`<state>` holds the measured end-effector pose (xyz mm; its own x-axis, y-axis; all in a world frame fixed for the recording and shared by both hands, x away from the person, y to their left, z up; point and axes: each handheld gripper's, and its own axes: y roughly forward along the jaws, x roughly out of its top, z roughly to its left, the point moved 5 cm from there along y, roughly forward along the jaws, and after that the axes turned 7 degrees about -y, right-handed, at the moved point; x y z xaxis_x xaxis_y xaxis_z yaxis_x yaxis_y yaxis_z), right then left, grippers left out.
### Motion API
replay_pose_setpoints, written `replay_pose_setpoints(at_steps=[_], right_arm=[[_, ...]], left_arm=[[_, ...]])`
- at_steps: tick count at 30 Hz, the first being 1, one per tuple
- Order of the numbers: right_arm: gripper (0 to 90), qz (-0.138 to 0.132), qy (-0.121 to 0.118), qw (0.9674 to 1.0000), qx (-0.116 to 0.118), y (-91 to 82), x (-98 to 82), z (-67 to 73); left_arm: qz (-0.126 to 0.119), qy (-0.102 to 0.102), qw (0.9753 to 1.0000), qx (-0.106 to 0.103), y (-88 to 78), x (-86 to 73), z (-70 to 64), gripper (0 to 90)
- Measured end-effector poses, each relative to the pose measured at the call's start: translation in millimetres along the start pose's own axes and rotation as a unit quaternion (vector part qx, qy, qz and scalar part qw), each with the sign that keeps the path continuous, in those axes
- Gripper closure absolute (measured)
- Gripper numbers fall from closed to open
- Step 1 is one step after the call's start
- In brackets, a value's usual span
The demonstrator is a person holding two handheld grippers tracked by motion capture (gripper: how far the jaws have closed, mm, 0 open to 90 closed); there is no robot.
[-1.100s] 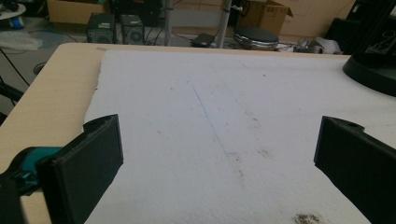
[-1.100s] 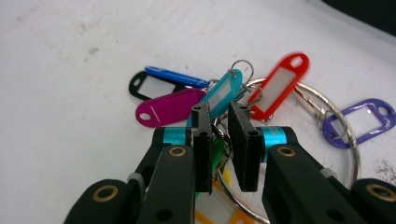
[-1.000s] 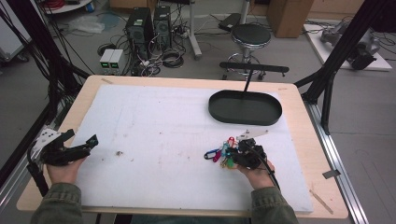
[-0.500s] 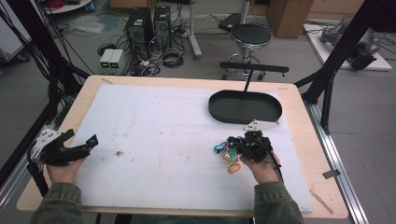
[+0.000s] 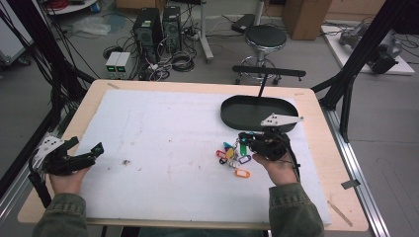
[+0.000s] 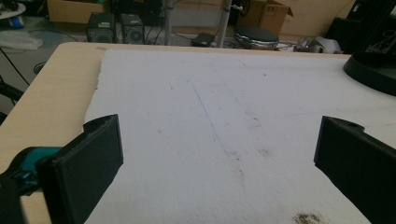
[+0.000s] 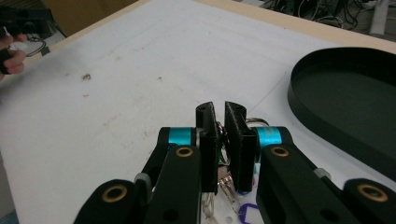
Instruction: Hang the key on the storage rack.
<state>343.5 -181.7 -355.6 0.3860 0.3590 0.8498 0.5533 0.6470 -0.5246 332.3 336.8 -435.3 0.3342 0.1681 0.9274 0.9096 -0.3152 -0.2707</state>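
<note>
1. Right claw [image 5: 243, 139] clenched on the keys [image 5: 232, 157] — tags dangle just above the mat [image 5: 163, 148], near the tray [image 5: 257, 112].
2. Left claw [image 5: 84, 155] released, idle at the mat's left edge.
3. Step, likely: lifting the bunch. Next — carry it over the tray rim, then release.

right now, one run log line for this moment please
right claw: shut on key bunch, lifting | left claw: open, idle | tray: empty
</note>
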Motion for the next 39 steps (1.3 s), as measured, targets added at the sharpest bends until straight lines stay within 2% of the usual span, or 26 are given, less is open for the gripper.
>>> replay_pose_setpoints(at_steps=[5, 20, 29, 39], right_arm=[[84.3, -0.008, -0.003, 1.0000, 0.000, -2.7, 12.7, -2.3], [84.3, -0.032, -0.002, 0.9994, -0.011, -12.0, 49.8, -20.5], [84.3, -0.047, 0.009, 0.9988, -0.005, -13.4, 74.7, -32.2], [84.3, -0.044, 0.013, 0.9989, -0.010, -12.1, 90.5, -43.3]], left_arm=[[0.000, 0.001, 1.0000, 0.001, -0.1, -0.1, 0.0, 1.7], [0.001, 0.002, 1.0000, 0.003, 0.2, -0.2, 0.8, 1.7], [0.001, 0.003, 1.0000, 0.003, 0.1, -0.2, 1.2, 1.7], [0.002, 0.002, 1.0000, 0.003, 0.0, -0.4, 1.2, 1.7]])
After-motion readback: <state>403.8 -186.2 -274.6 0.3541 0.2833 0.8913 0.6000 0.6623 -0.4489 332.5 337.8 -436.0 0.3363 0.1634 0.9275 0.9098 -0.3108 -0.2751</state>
